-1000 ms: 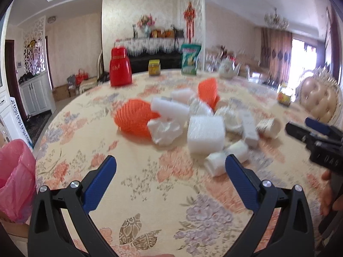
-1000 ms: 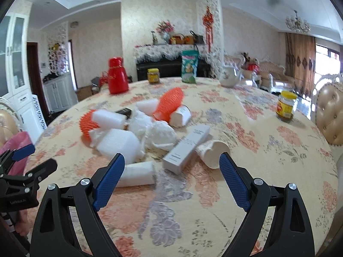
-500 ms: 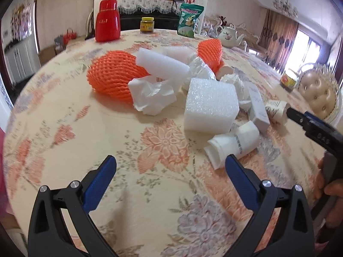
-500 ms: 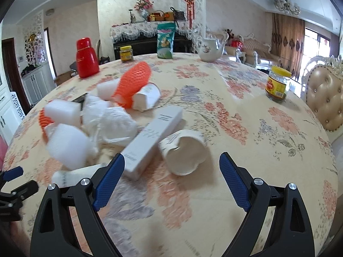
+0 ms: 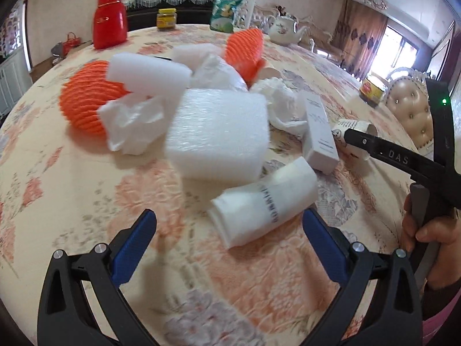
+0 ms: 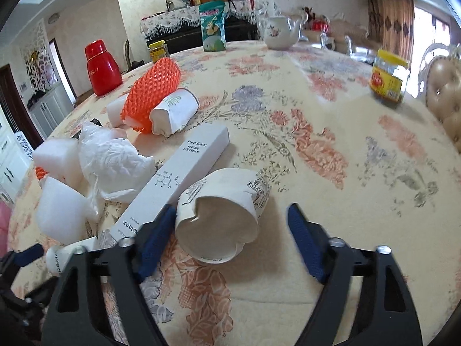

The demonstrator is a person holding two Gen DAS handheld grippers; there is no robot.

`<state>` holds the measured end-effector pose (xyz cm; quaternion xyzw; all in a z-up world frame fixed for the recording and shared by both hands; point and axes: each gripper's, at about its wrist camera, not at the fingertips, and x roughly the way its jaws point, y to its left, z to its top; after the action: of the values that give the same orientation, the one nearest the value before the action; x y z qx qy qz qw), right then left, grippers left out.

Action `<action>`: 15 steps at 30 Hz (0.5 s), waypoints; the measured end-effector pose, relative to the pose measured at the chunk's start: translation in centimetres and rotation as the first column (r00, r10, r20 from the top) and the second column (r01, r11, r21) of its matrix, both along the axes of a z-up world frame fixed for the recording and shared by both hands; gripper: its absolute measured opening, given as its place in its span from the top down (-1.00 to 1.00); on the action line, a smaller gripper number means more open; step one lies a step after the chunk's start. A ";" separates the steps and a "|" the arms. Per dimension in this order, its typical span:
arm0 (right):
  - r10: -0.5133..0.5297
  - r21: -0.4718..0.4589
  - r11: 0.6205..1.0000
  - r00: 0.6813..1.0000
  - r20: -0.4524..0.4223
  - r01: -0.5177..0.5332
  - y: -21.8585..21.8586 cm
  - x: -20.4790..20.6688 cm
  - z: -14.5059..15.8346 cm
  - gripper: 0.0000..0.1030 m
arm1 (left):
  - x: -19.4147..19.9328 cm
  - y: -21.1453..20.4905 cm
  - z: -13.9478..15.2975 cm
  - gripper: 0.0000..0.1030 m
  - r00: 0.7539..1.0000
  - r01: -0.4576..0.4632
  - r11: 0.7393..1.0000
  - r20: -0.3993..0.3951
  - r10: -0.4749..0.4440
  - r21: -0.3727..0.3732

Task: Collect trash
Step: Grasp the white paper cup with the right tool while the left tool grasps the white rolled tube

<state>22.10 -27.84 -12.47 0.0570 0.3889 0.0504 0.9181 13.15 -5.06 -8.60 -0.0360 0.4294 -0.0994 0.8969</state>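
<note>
White and orange trash lies in a heap on the flowered worktop (image 6: pixel 331 132). My right tool (image 6: pixel 230 230) has its blue fingers on both sides of a crushed paper cup (image 6: pixel 222 213) that lies on its side with the mouth toward me. The jaws have just been closing; the cup is between them, a gap remains on the right side, and on the left I cannot tell if the finger touches. Just beside the cup, on its left, lies a long white box (image 6: pixel 178 176).

My left tool (image 5: pixel 227 230) is wide apart over the worktop, holding nothing. A rolled white paper cup (image 5: pixel 265 201) lies just ahead, nearer its right finger. Behind it is a white foam block (image 5: pixel 216 135), and further left an orange foam net (image 5: pixel 83 101).
</note>
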 end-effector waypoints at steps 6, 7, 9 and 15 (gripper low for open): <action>-0.016 0.065 0.998 1.000 0.014 0.015 -1.0 -0.4 0.1 -0.01 | 1.6 -2.1 -0.9 -0.87 0.999 0.031 0.999 -0.029 -0.030 0.019; -0.014 0.070 0.997 1.000 0.016 0.013 -1.0 -0.4 0.1 -0.01 | 1.7 -2.2 -0.9 -0.80 0.999 0.035 0.999 -0.032 -0.035 0.016; -0.009 0.075 0.997 1.000 0.020 0.007 -1.0 -0.5 0.2 -0.01 | 1.5 -3.2 -0.8 -0.52 0.997 0.067 0.998 -0.031 -0.067 0.021; -0.024 0.105 0.994 0.999 0.025 0.021 -1.7 -0.6 0.2 -0.01 | -1.2 -6.6 -0.4 0.07 0.975 0.220 0.976 -0.041 -0.220 -0.007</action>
<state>21.53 -29.53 -12.29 0.1085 0.3732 0.0612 0.9194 11.93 -11.65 -9.04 0.0086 0.4491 -0.1977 0.8713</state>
